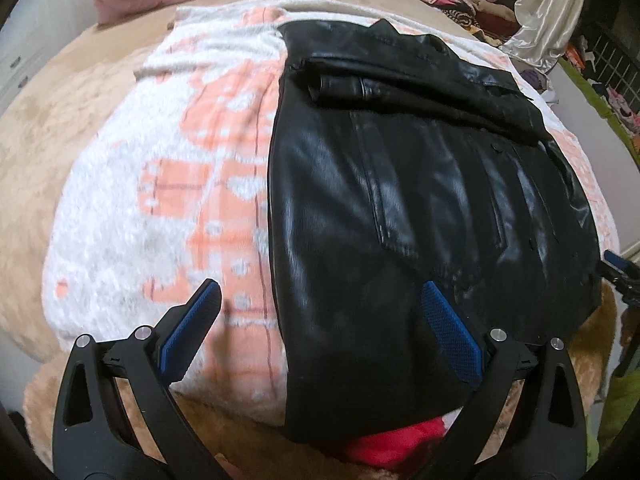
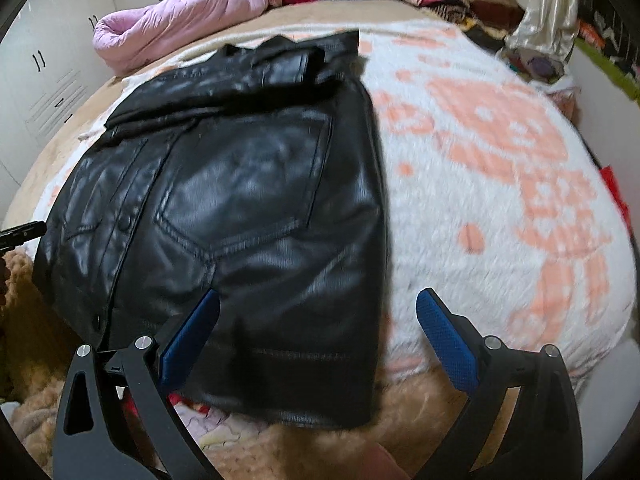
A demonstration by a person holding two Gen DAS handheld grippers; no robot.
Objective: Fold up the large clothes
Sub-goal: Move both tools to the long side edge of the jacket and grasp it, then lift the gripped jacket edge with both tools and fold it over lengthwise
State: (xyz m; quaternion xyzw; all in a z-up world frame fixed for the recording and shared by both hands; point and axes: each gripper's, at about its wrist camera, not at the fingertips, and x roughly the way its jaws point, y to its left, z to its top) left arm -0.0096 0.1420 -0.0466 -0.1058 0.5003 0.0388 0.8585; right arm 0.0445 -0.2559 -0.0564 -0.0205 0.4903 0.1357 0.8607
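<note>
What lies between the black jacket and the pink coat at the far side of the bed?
In the right wrist view, a strip of white-and-orange blanket and then tan cover separate the jacket from the pink coat; nothing else lies there.

Both views are lit evenly by soft indoor light, fairly bright, with only faint shadows. The glossy black leather jacket [image 1: 420, 208] carries pale smeared sheen across its centre panels, strongest in the middle of each frame. Motion blur softens the fluffy white-and-orange patterned blanket [image 2: 500, 184] toward the lower edges. Heavy fisheye distortion bulges the scene, and dark vignetting fills every corner.
</note>
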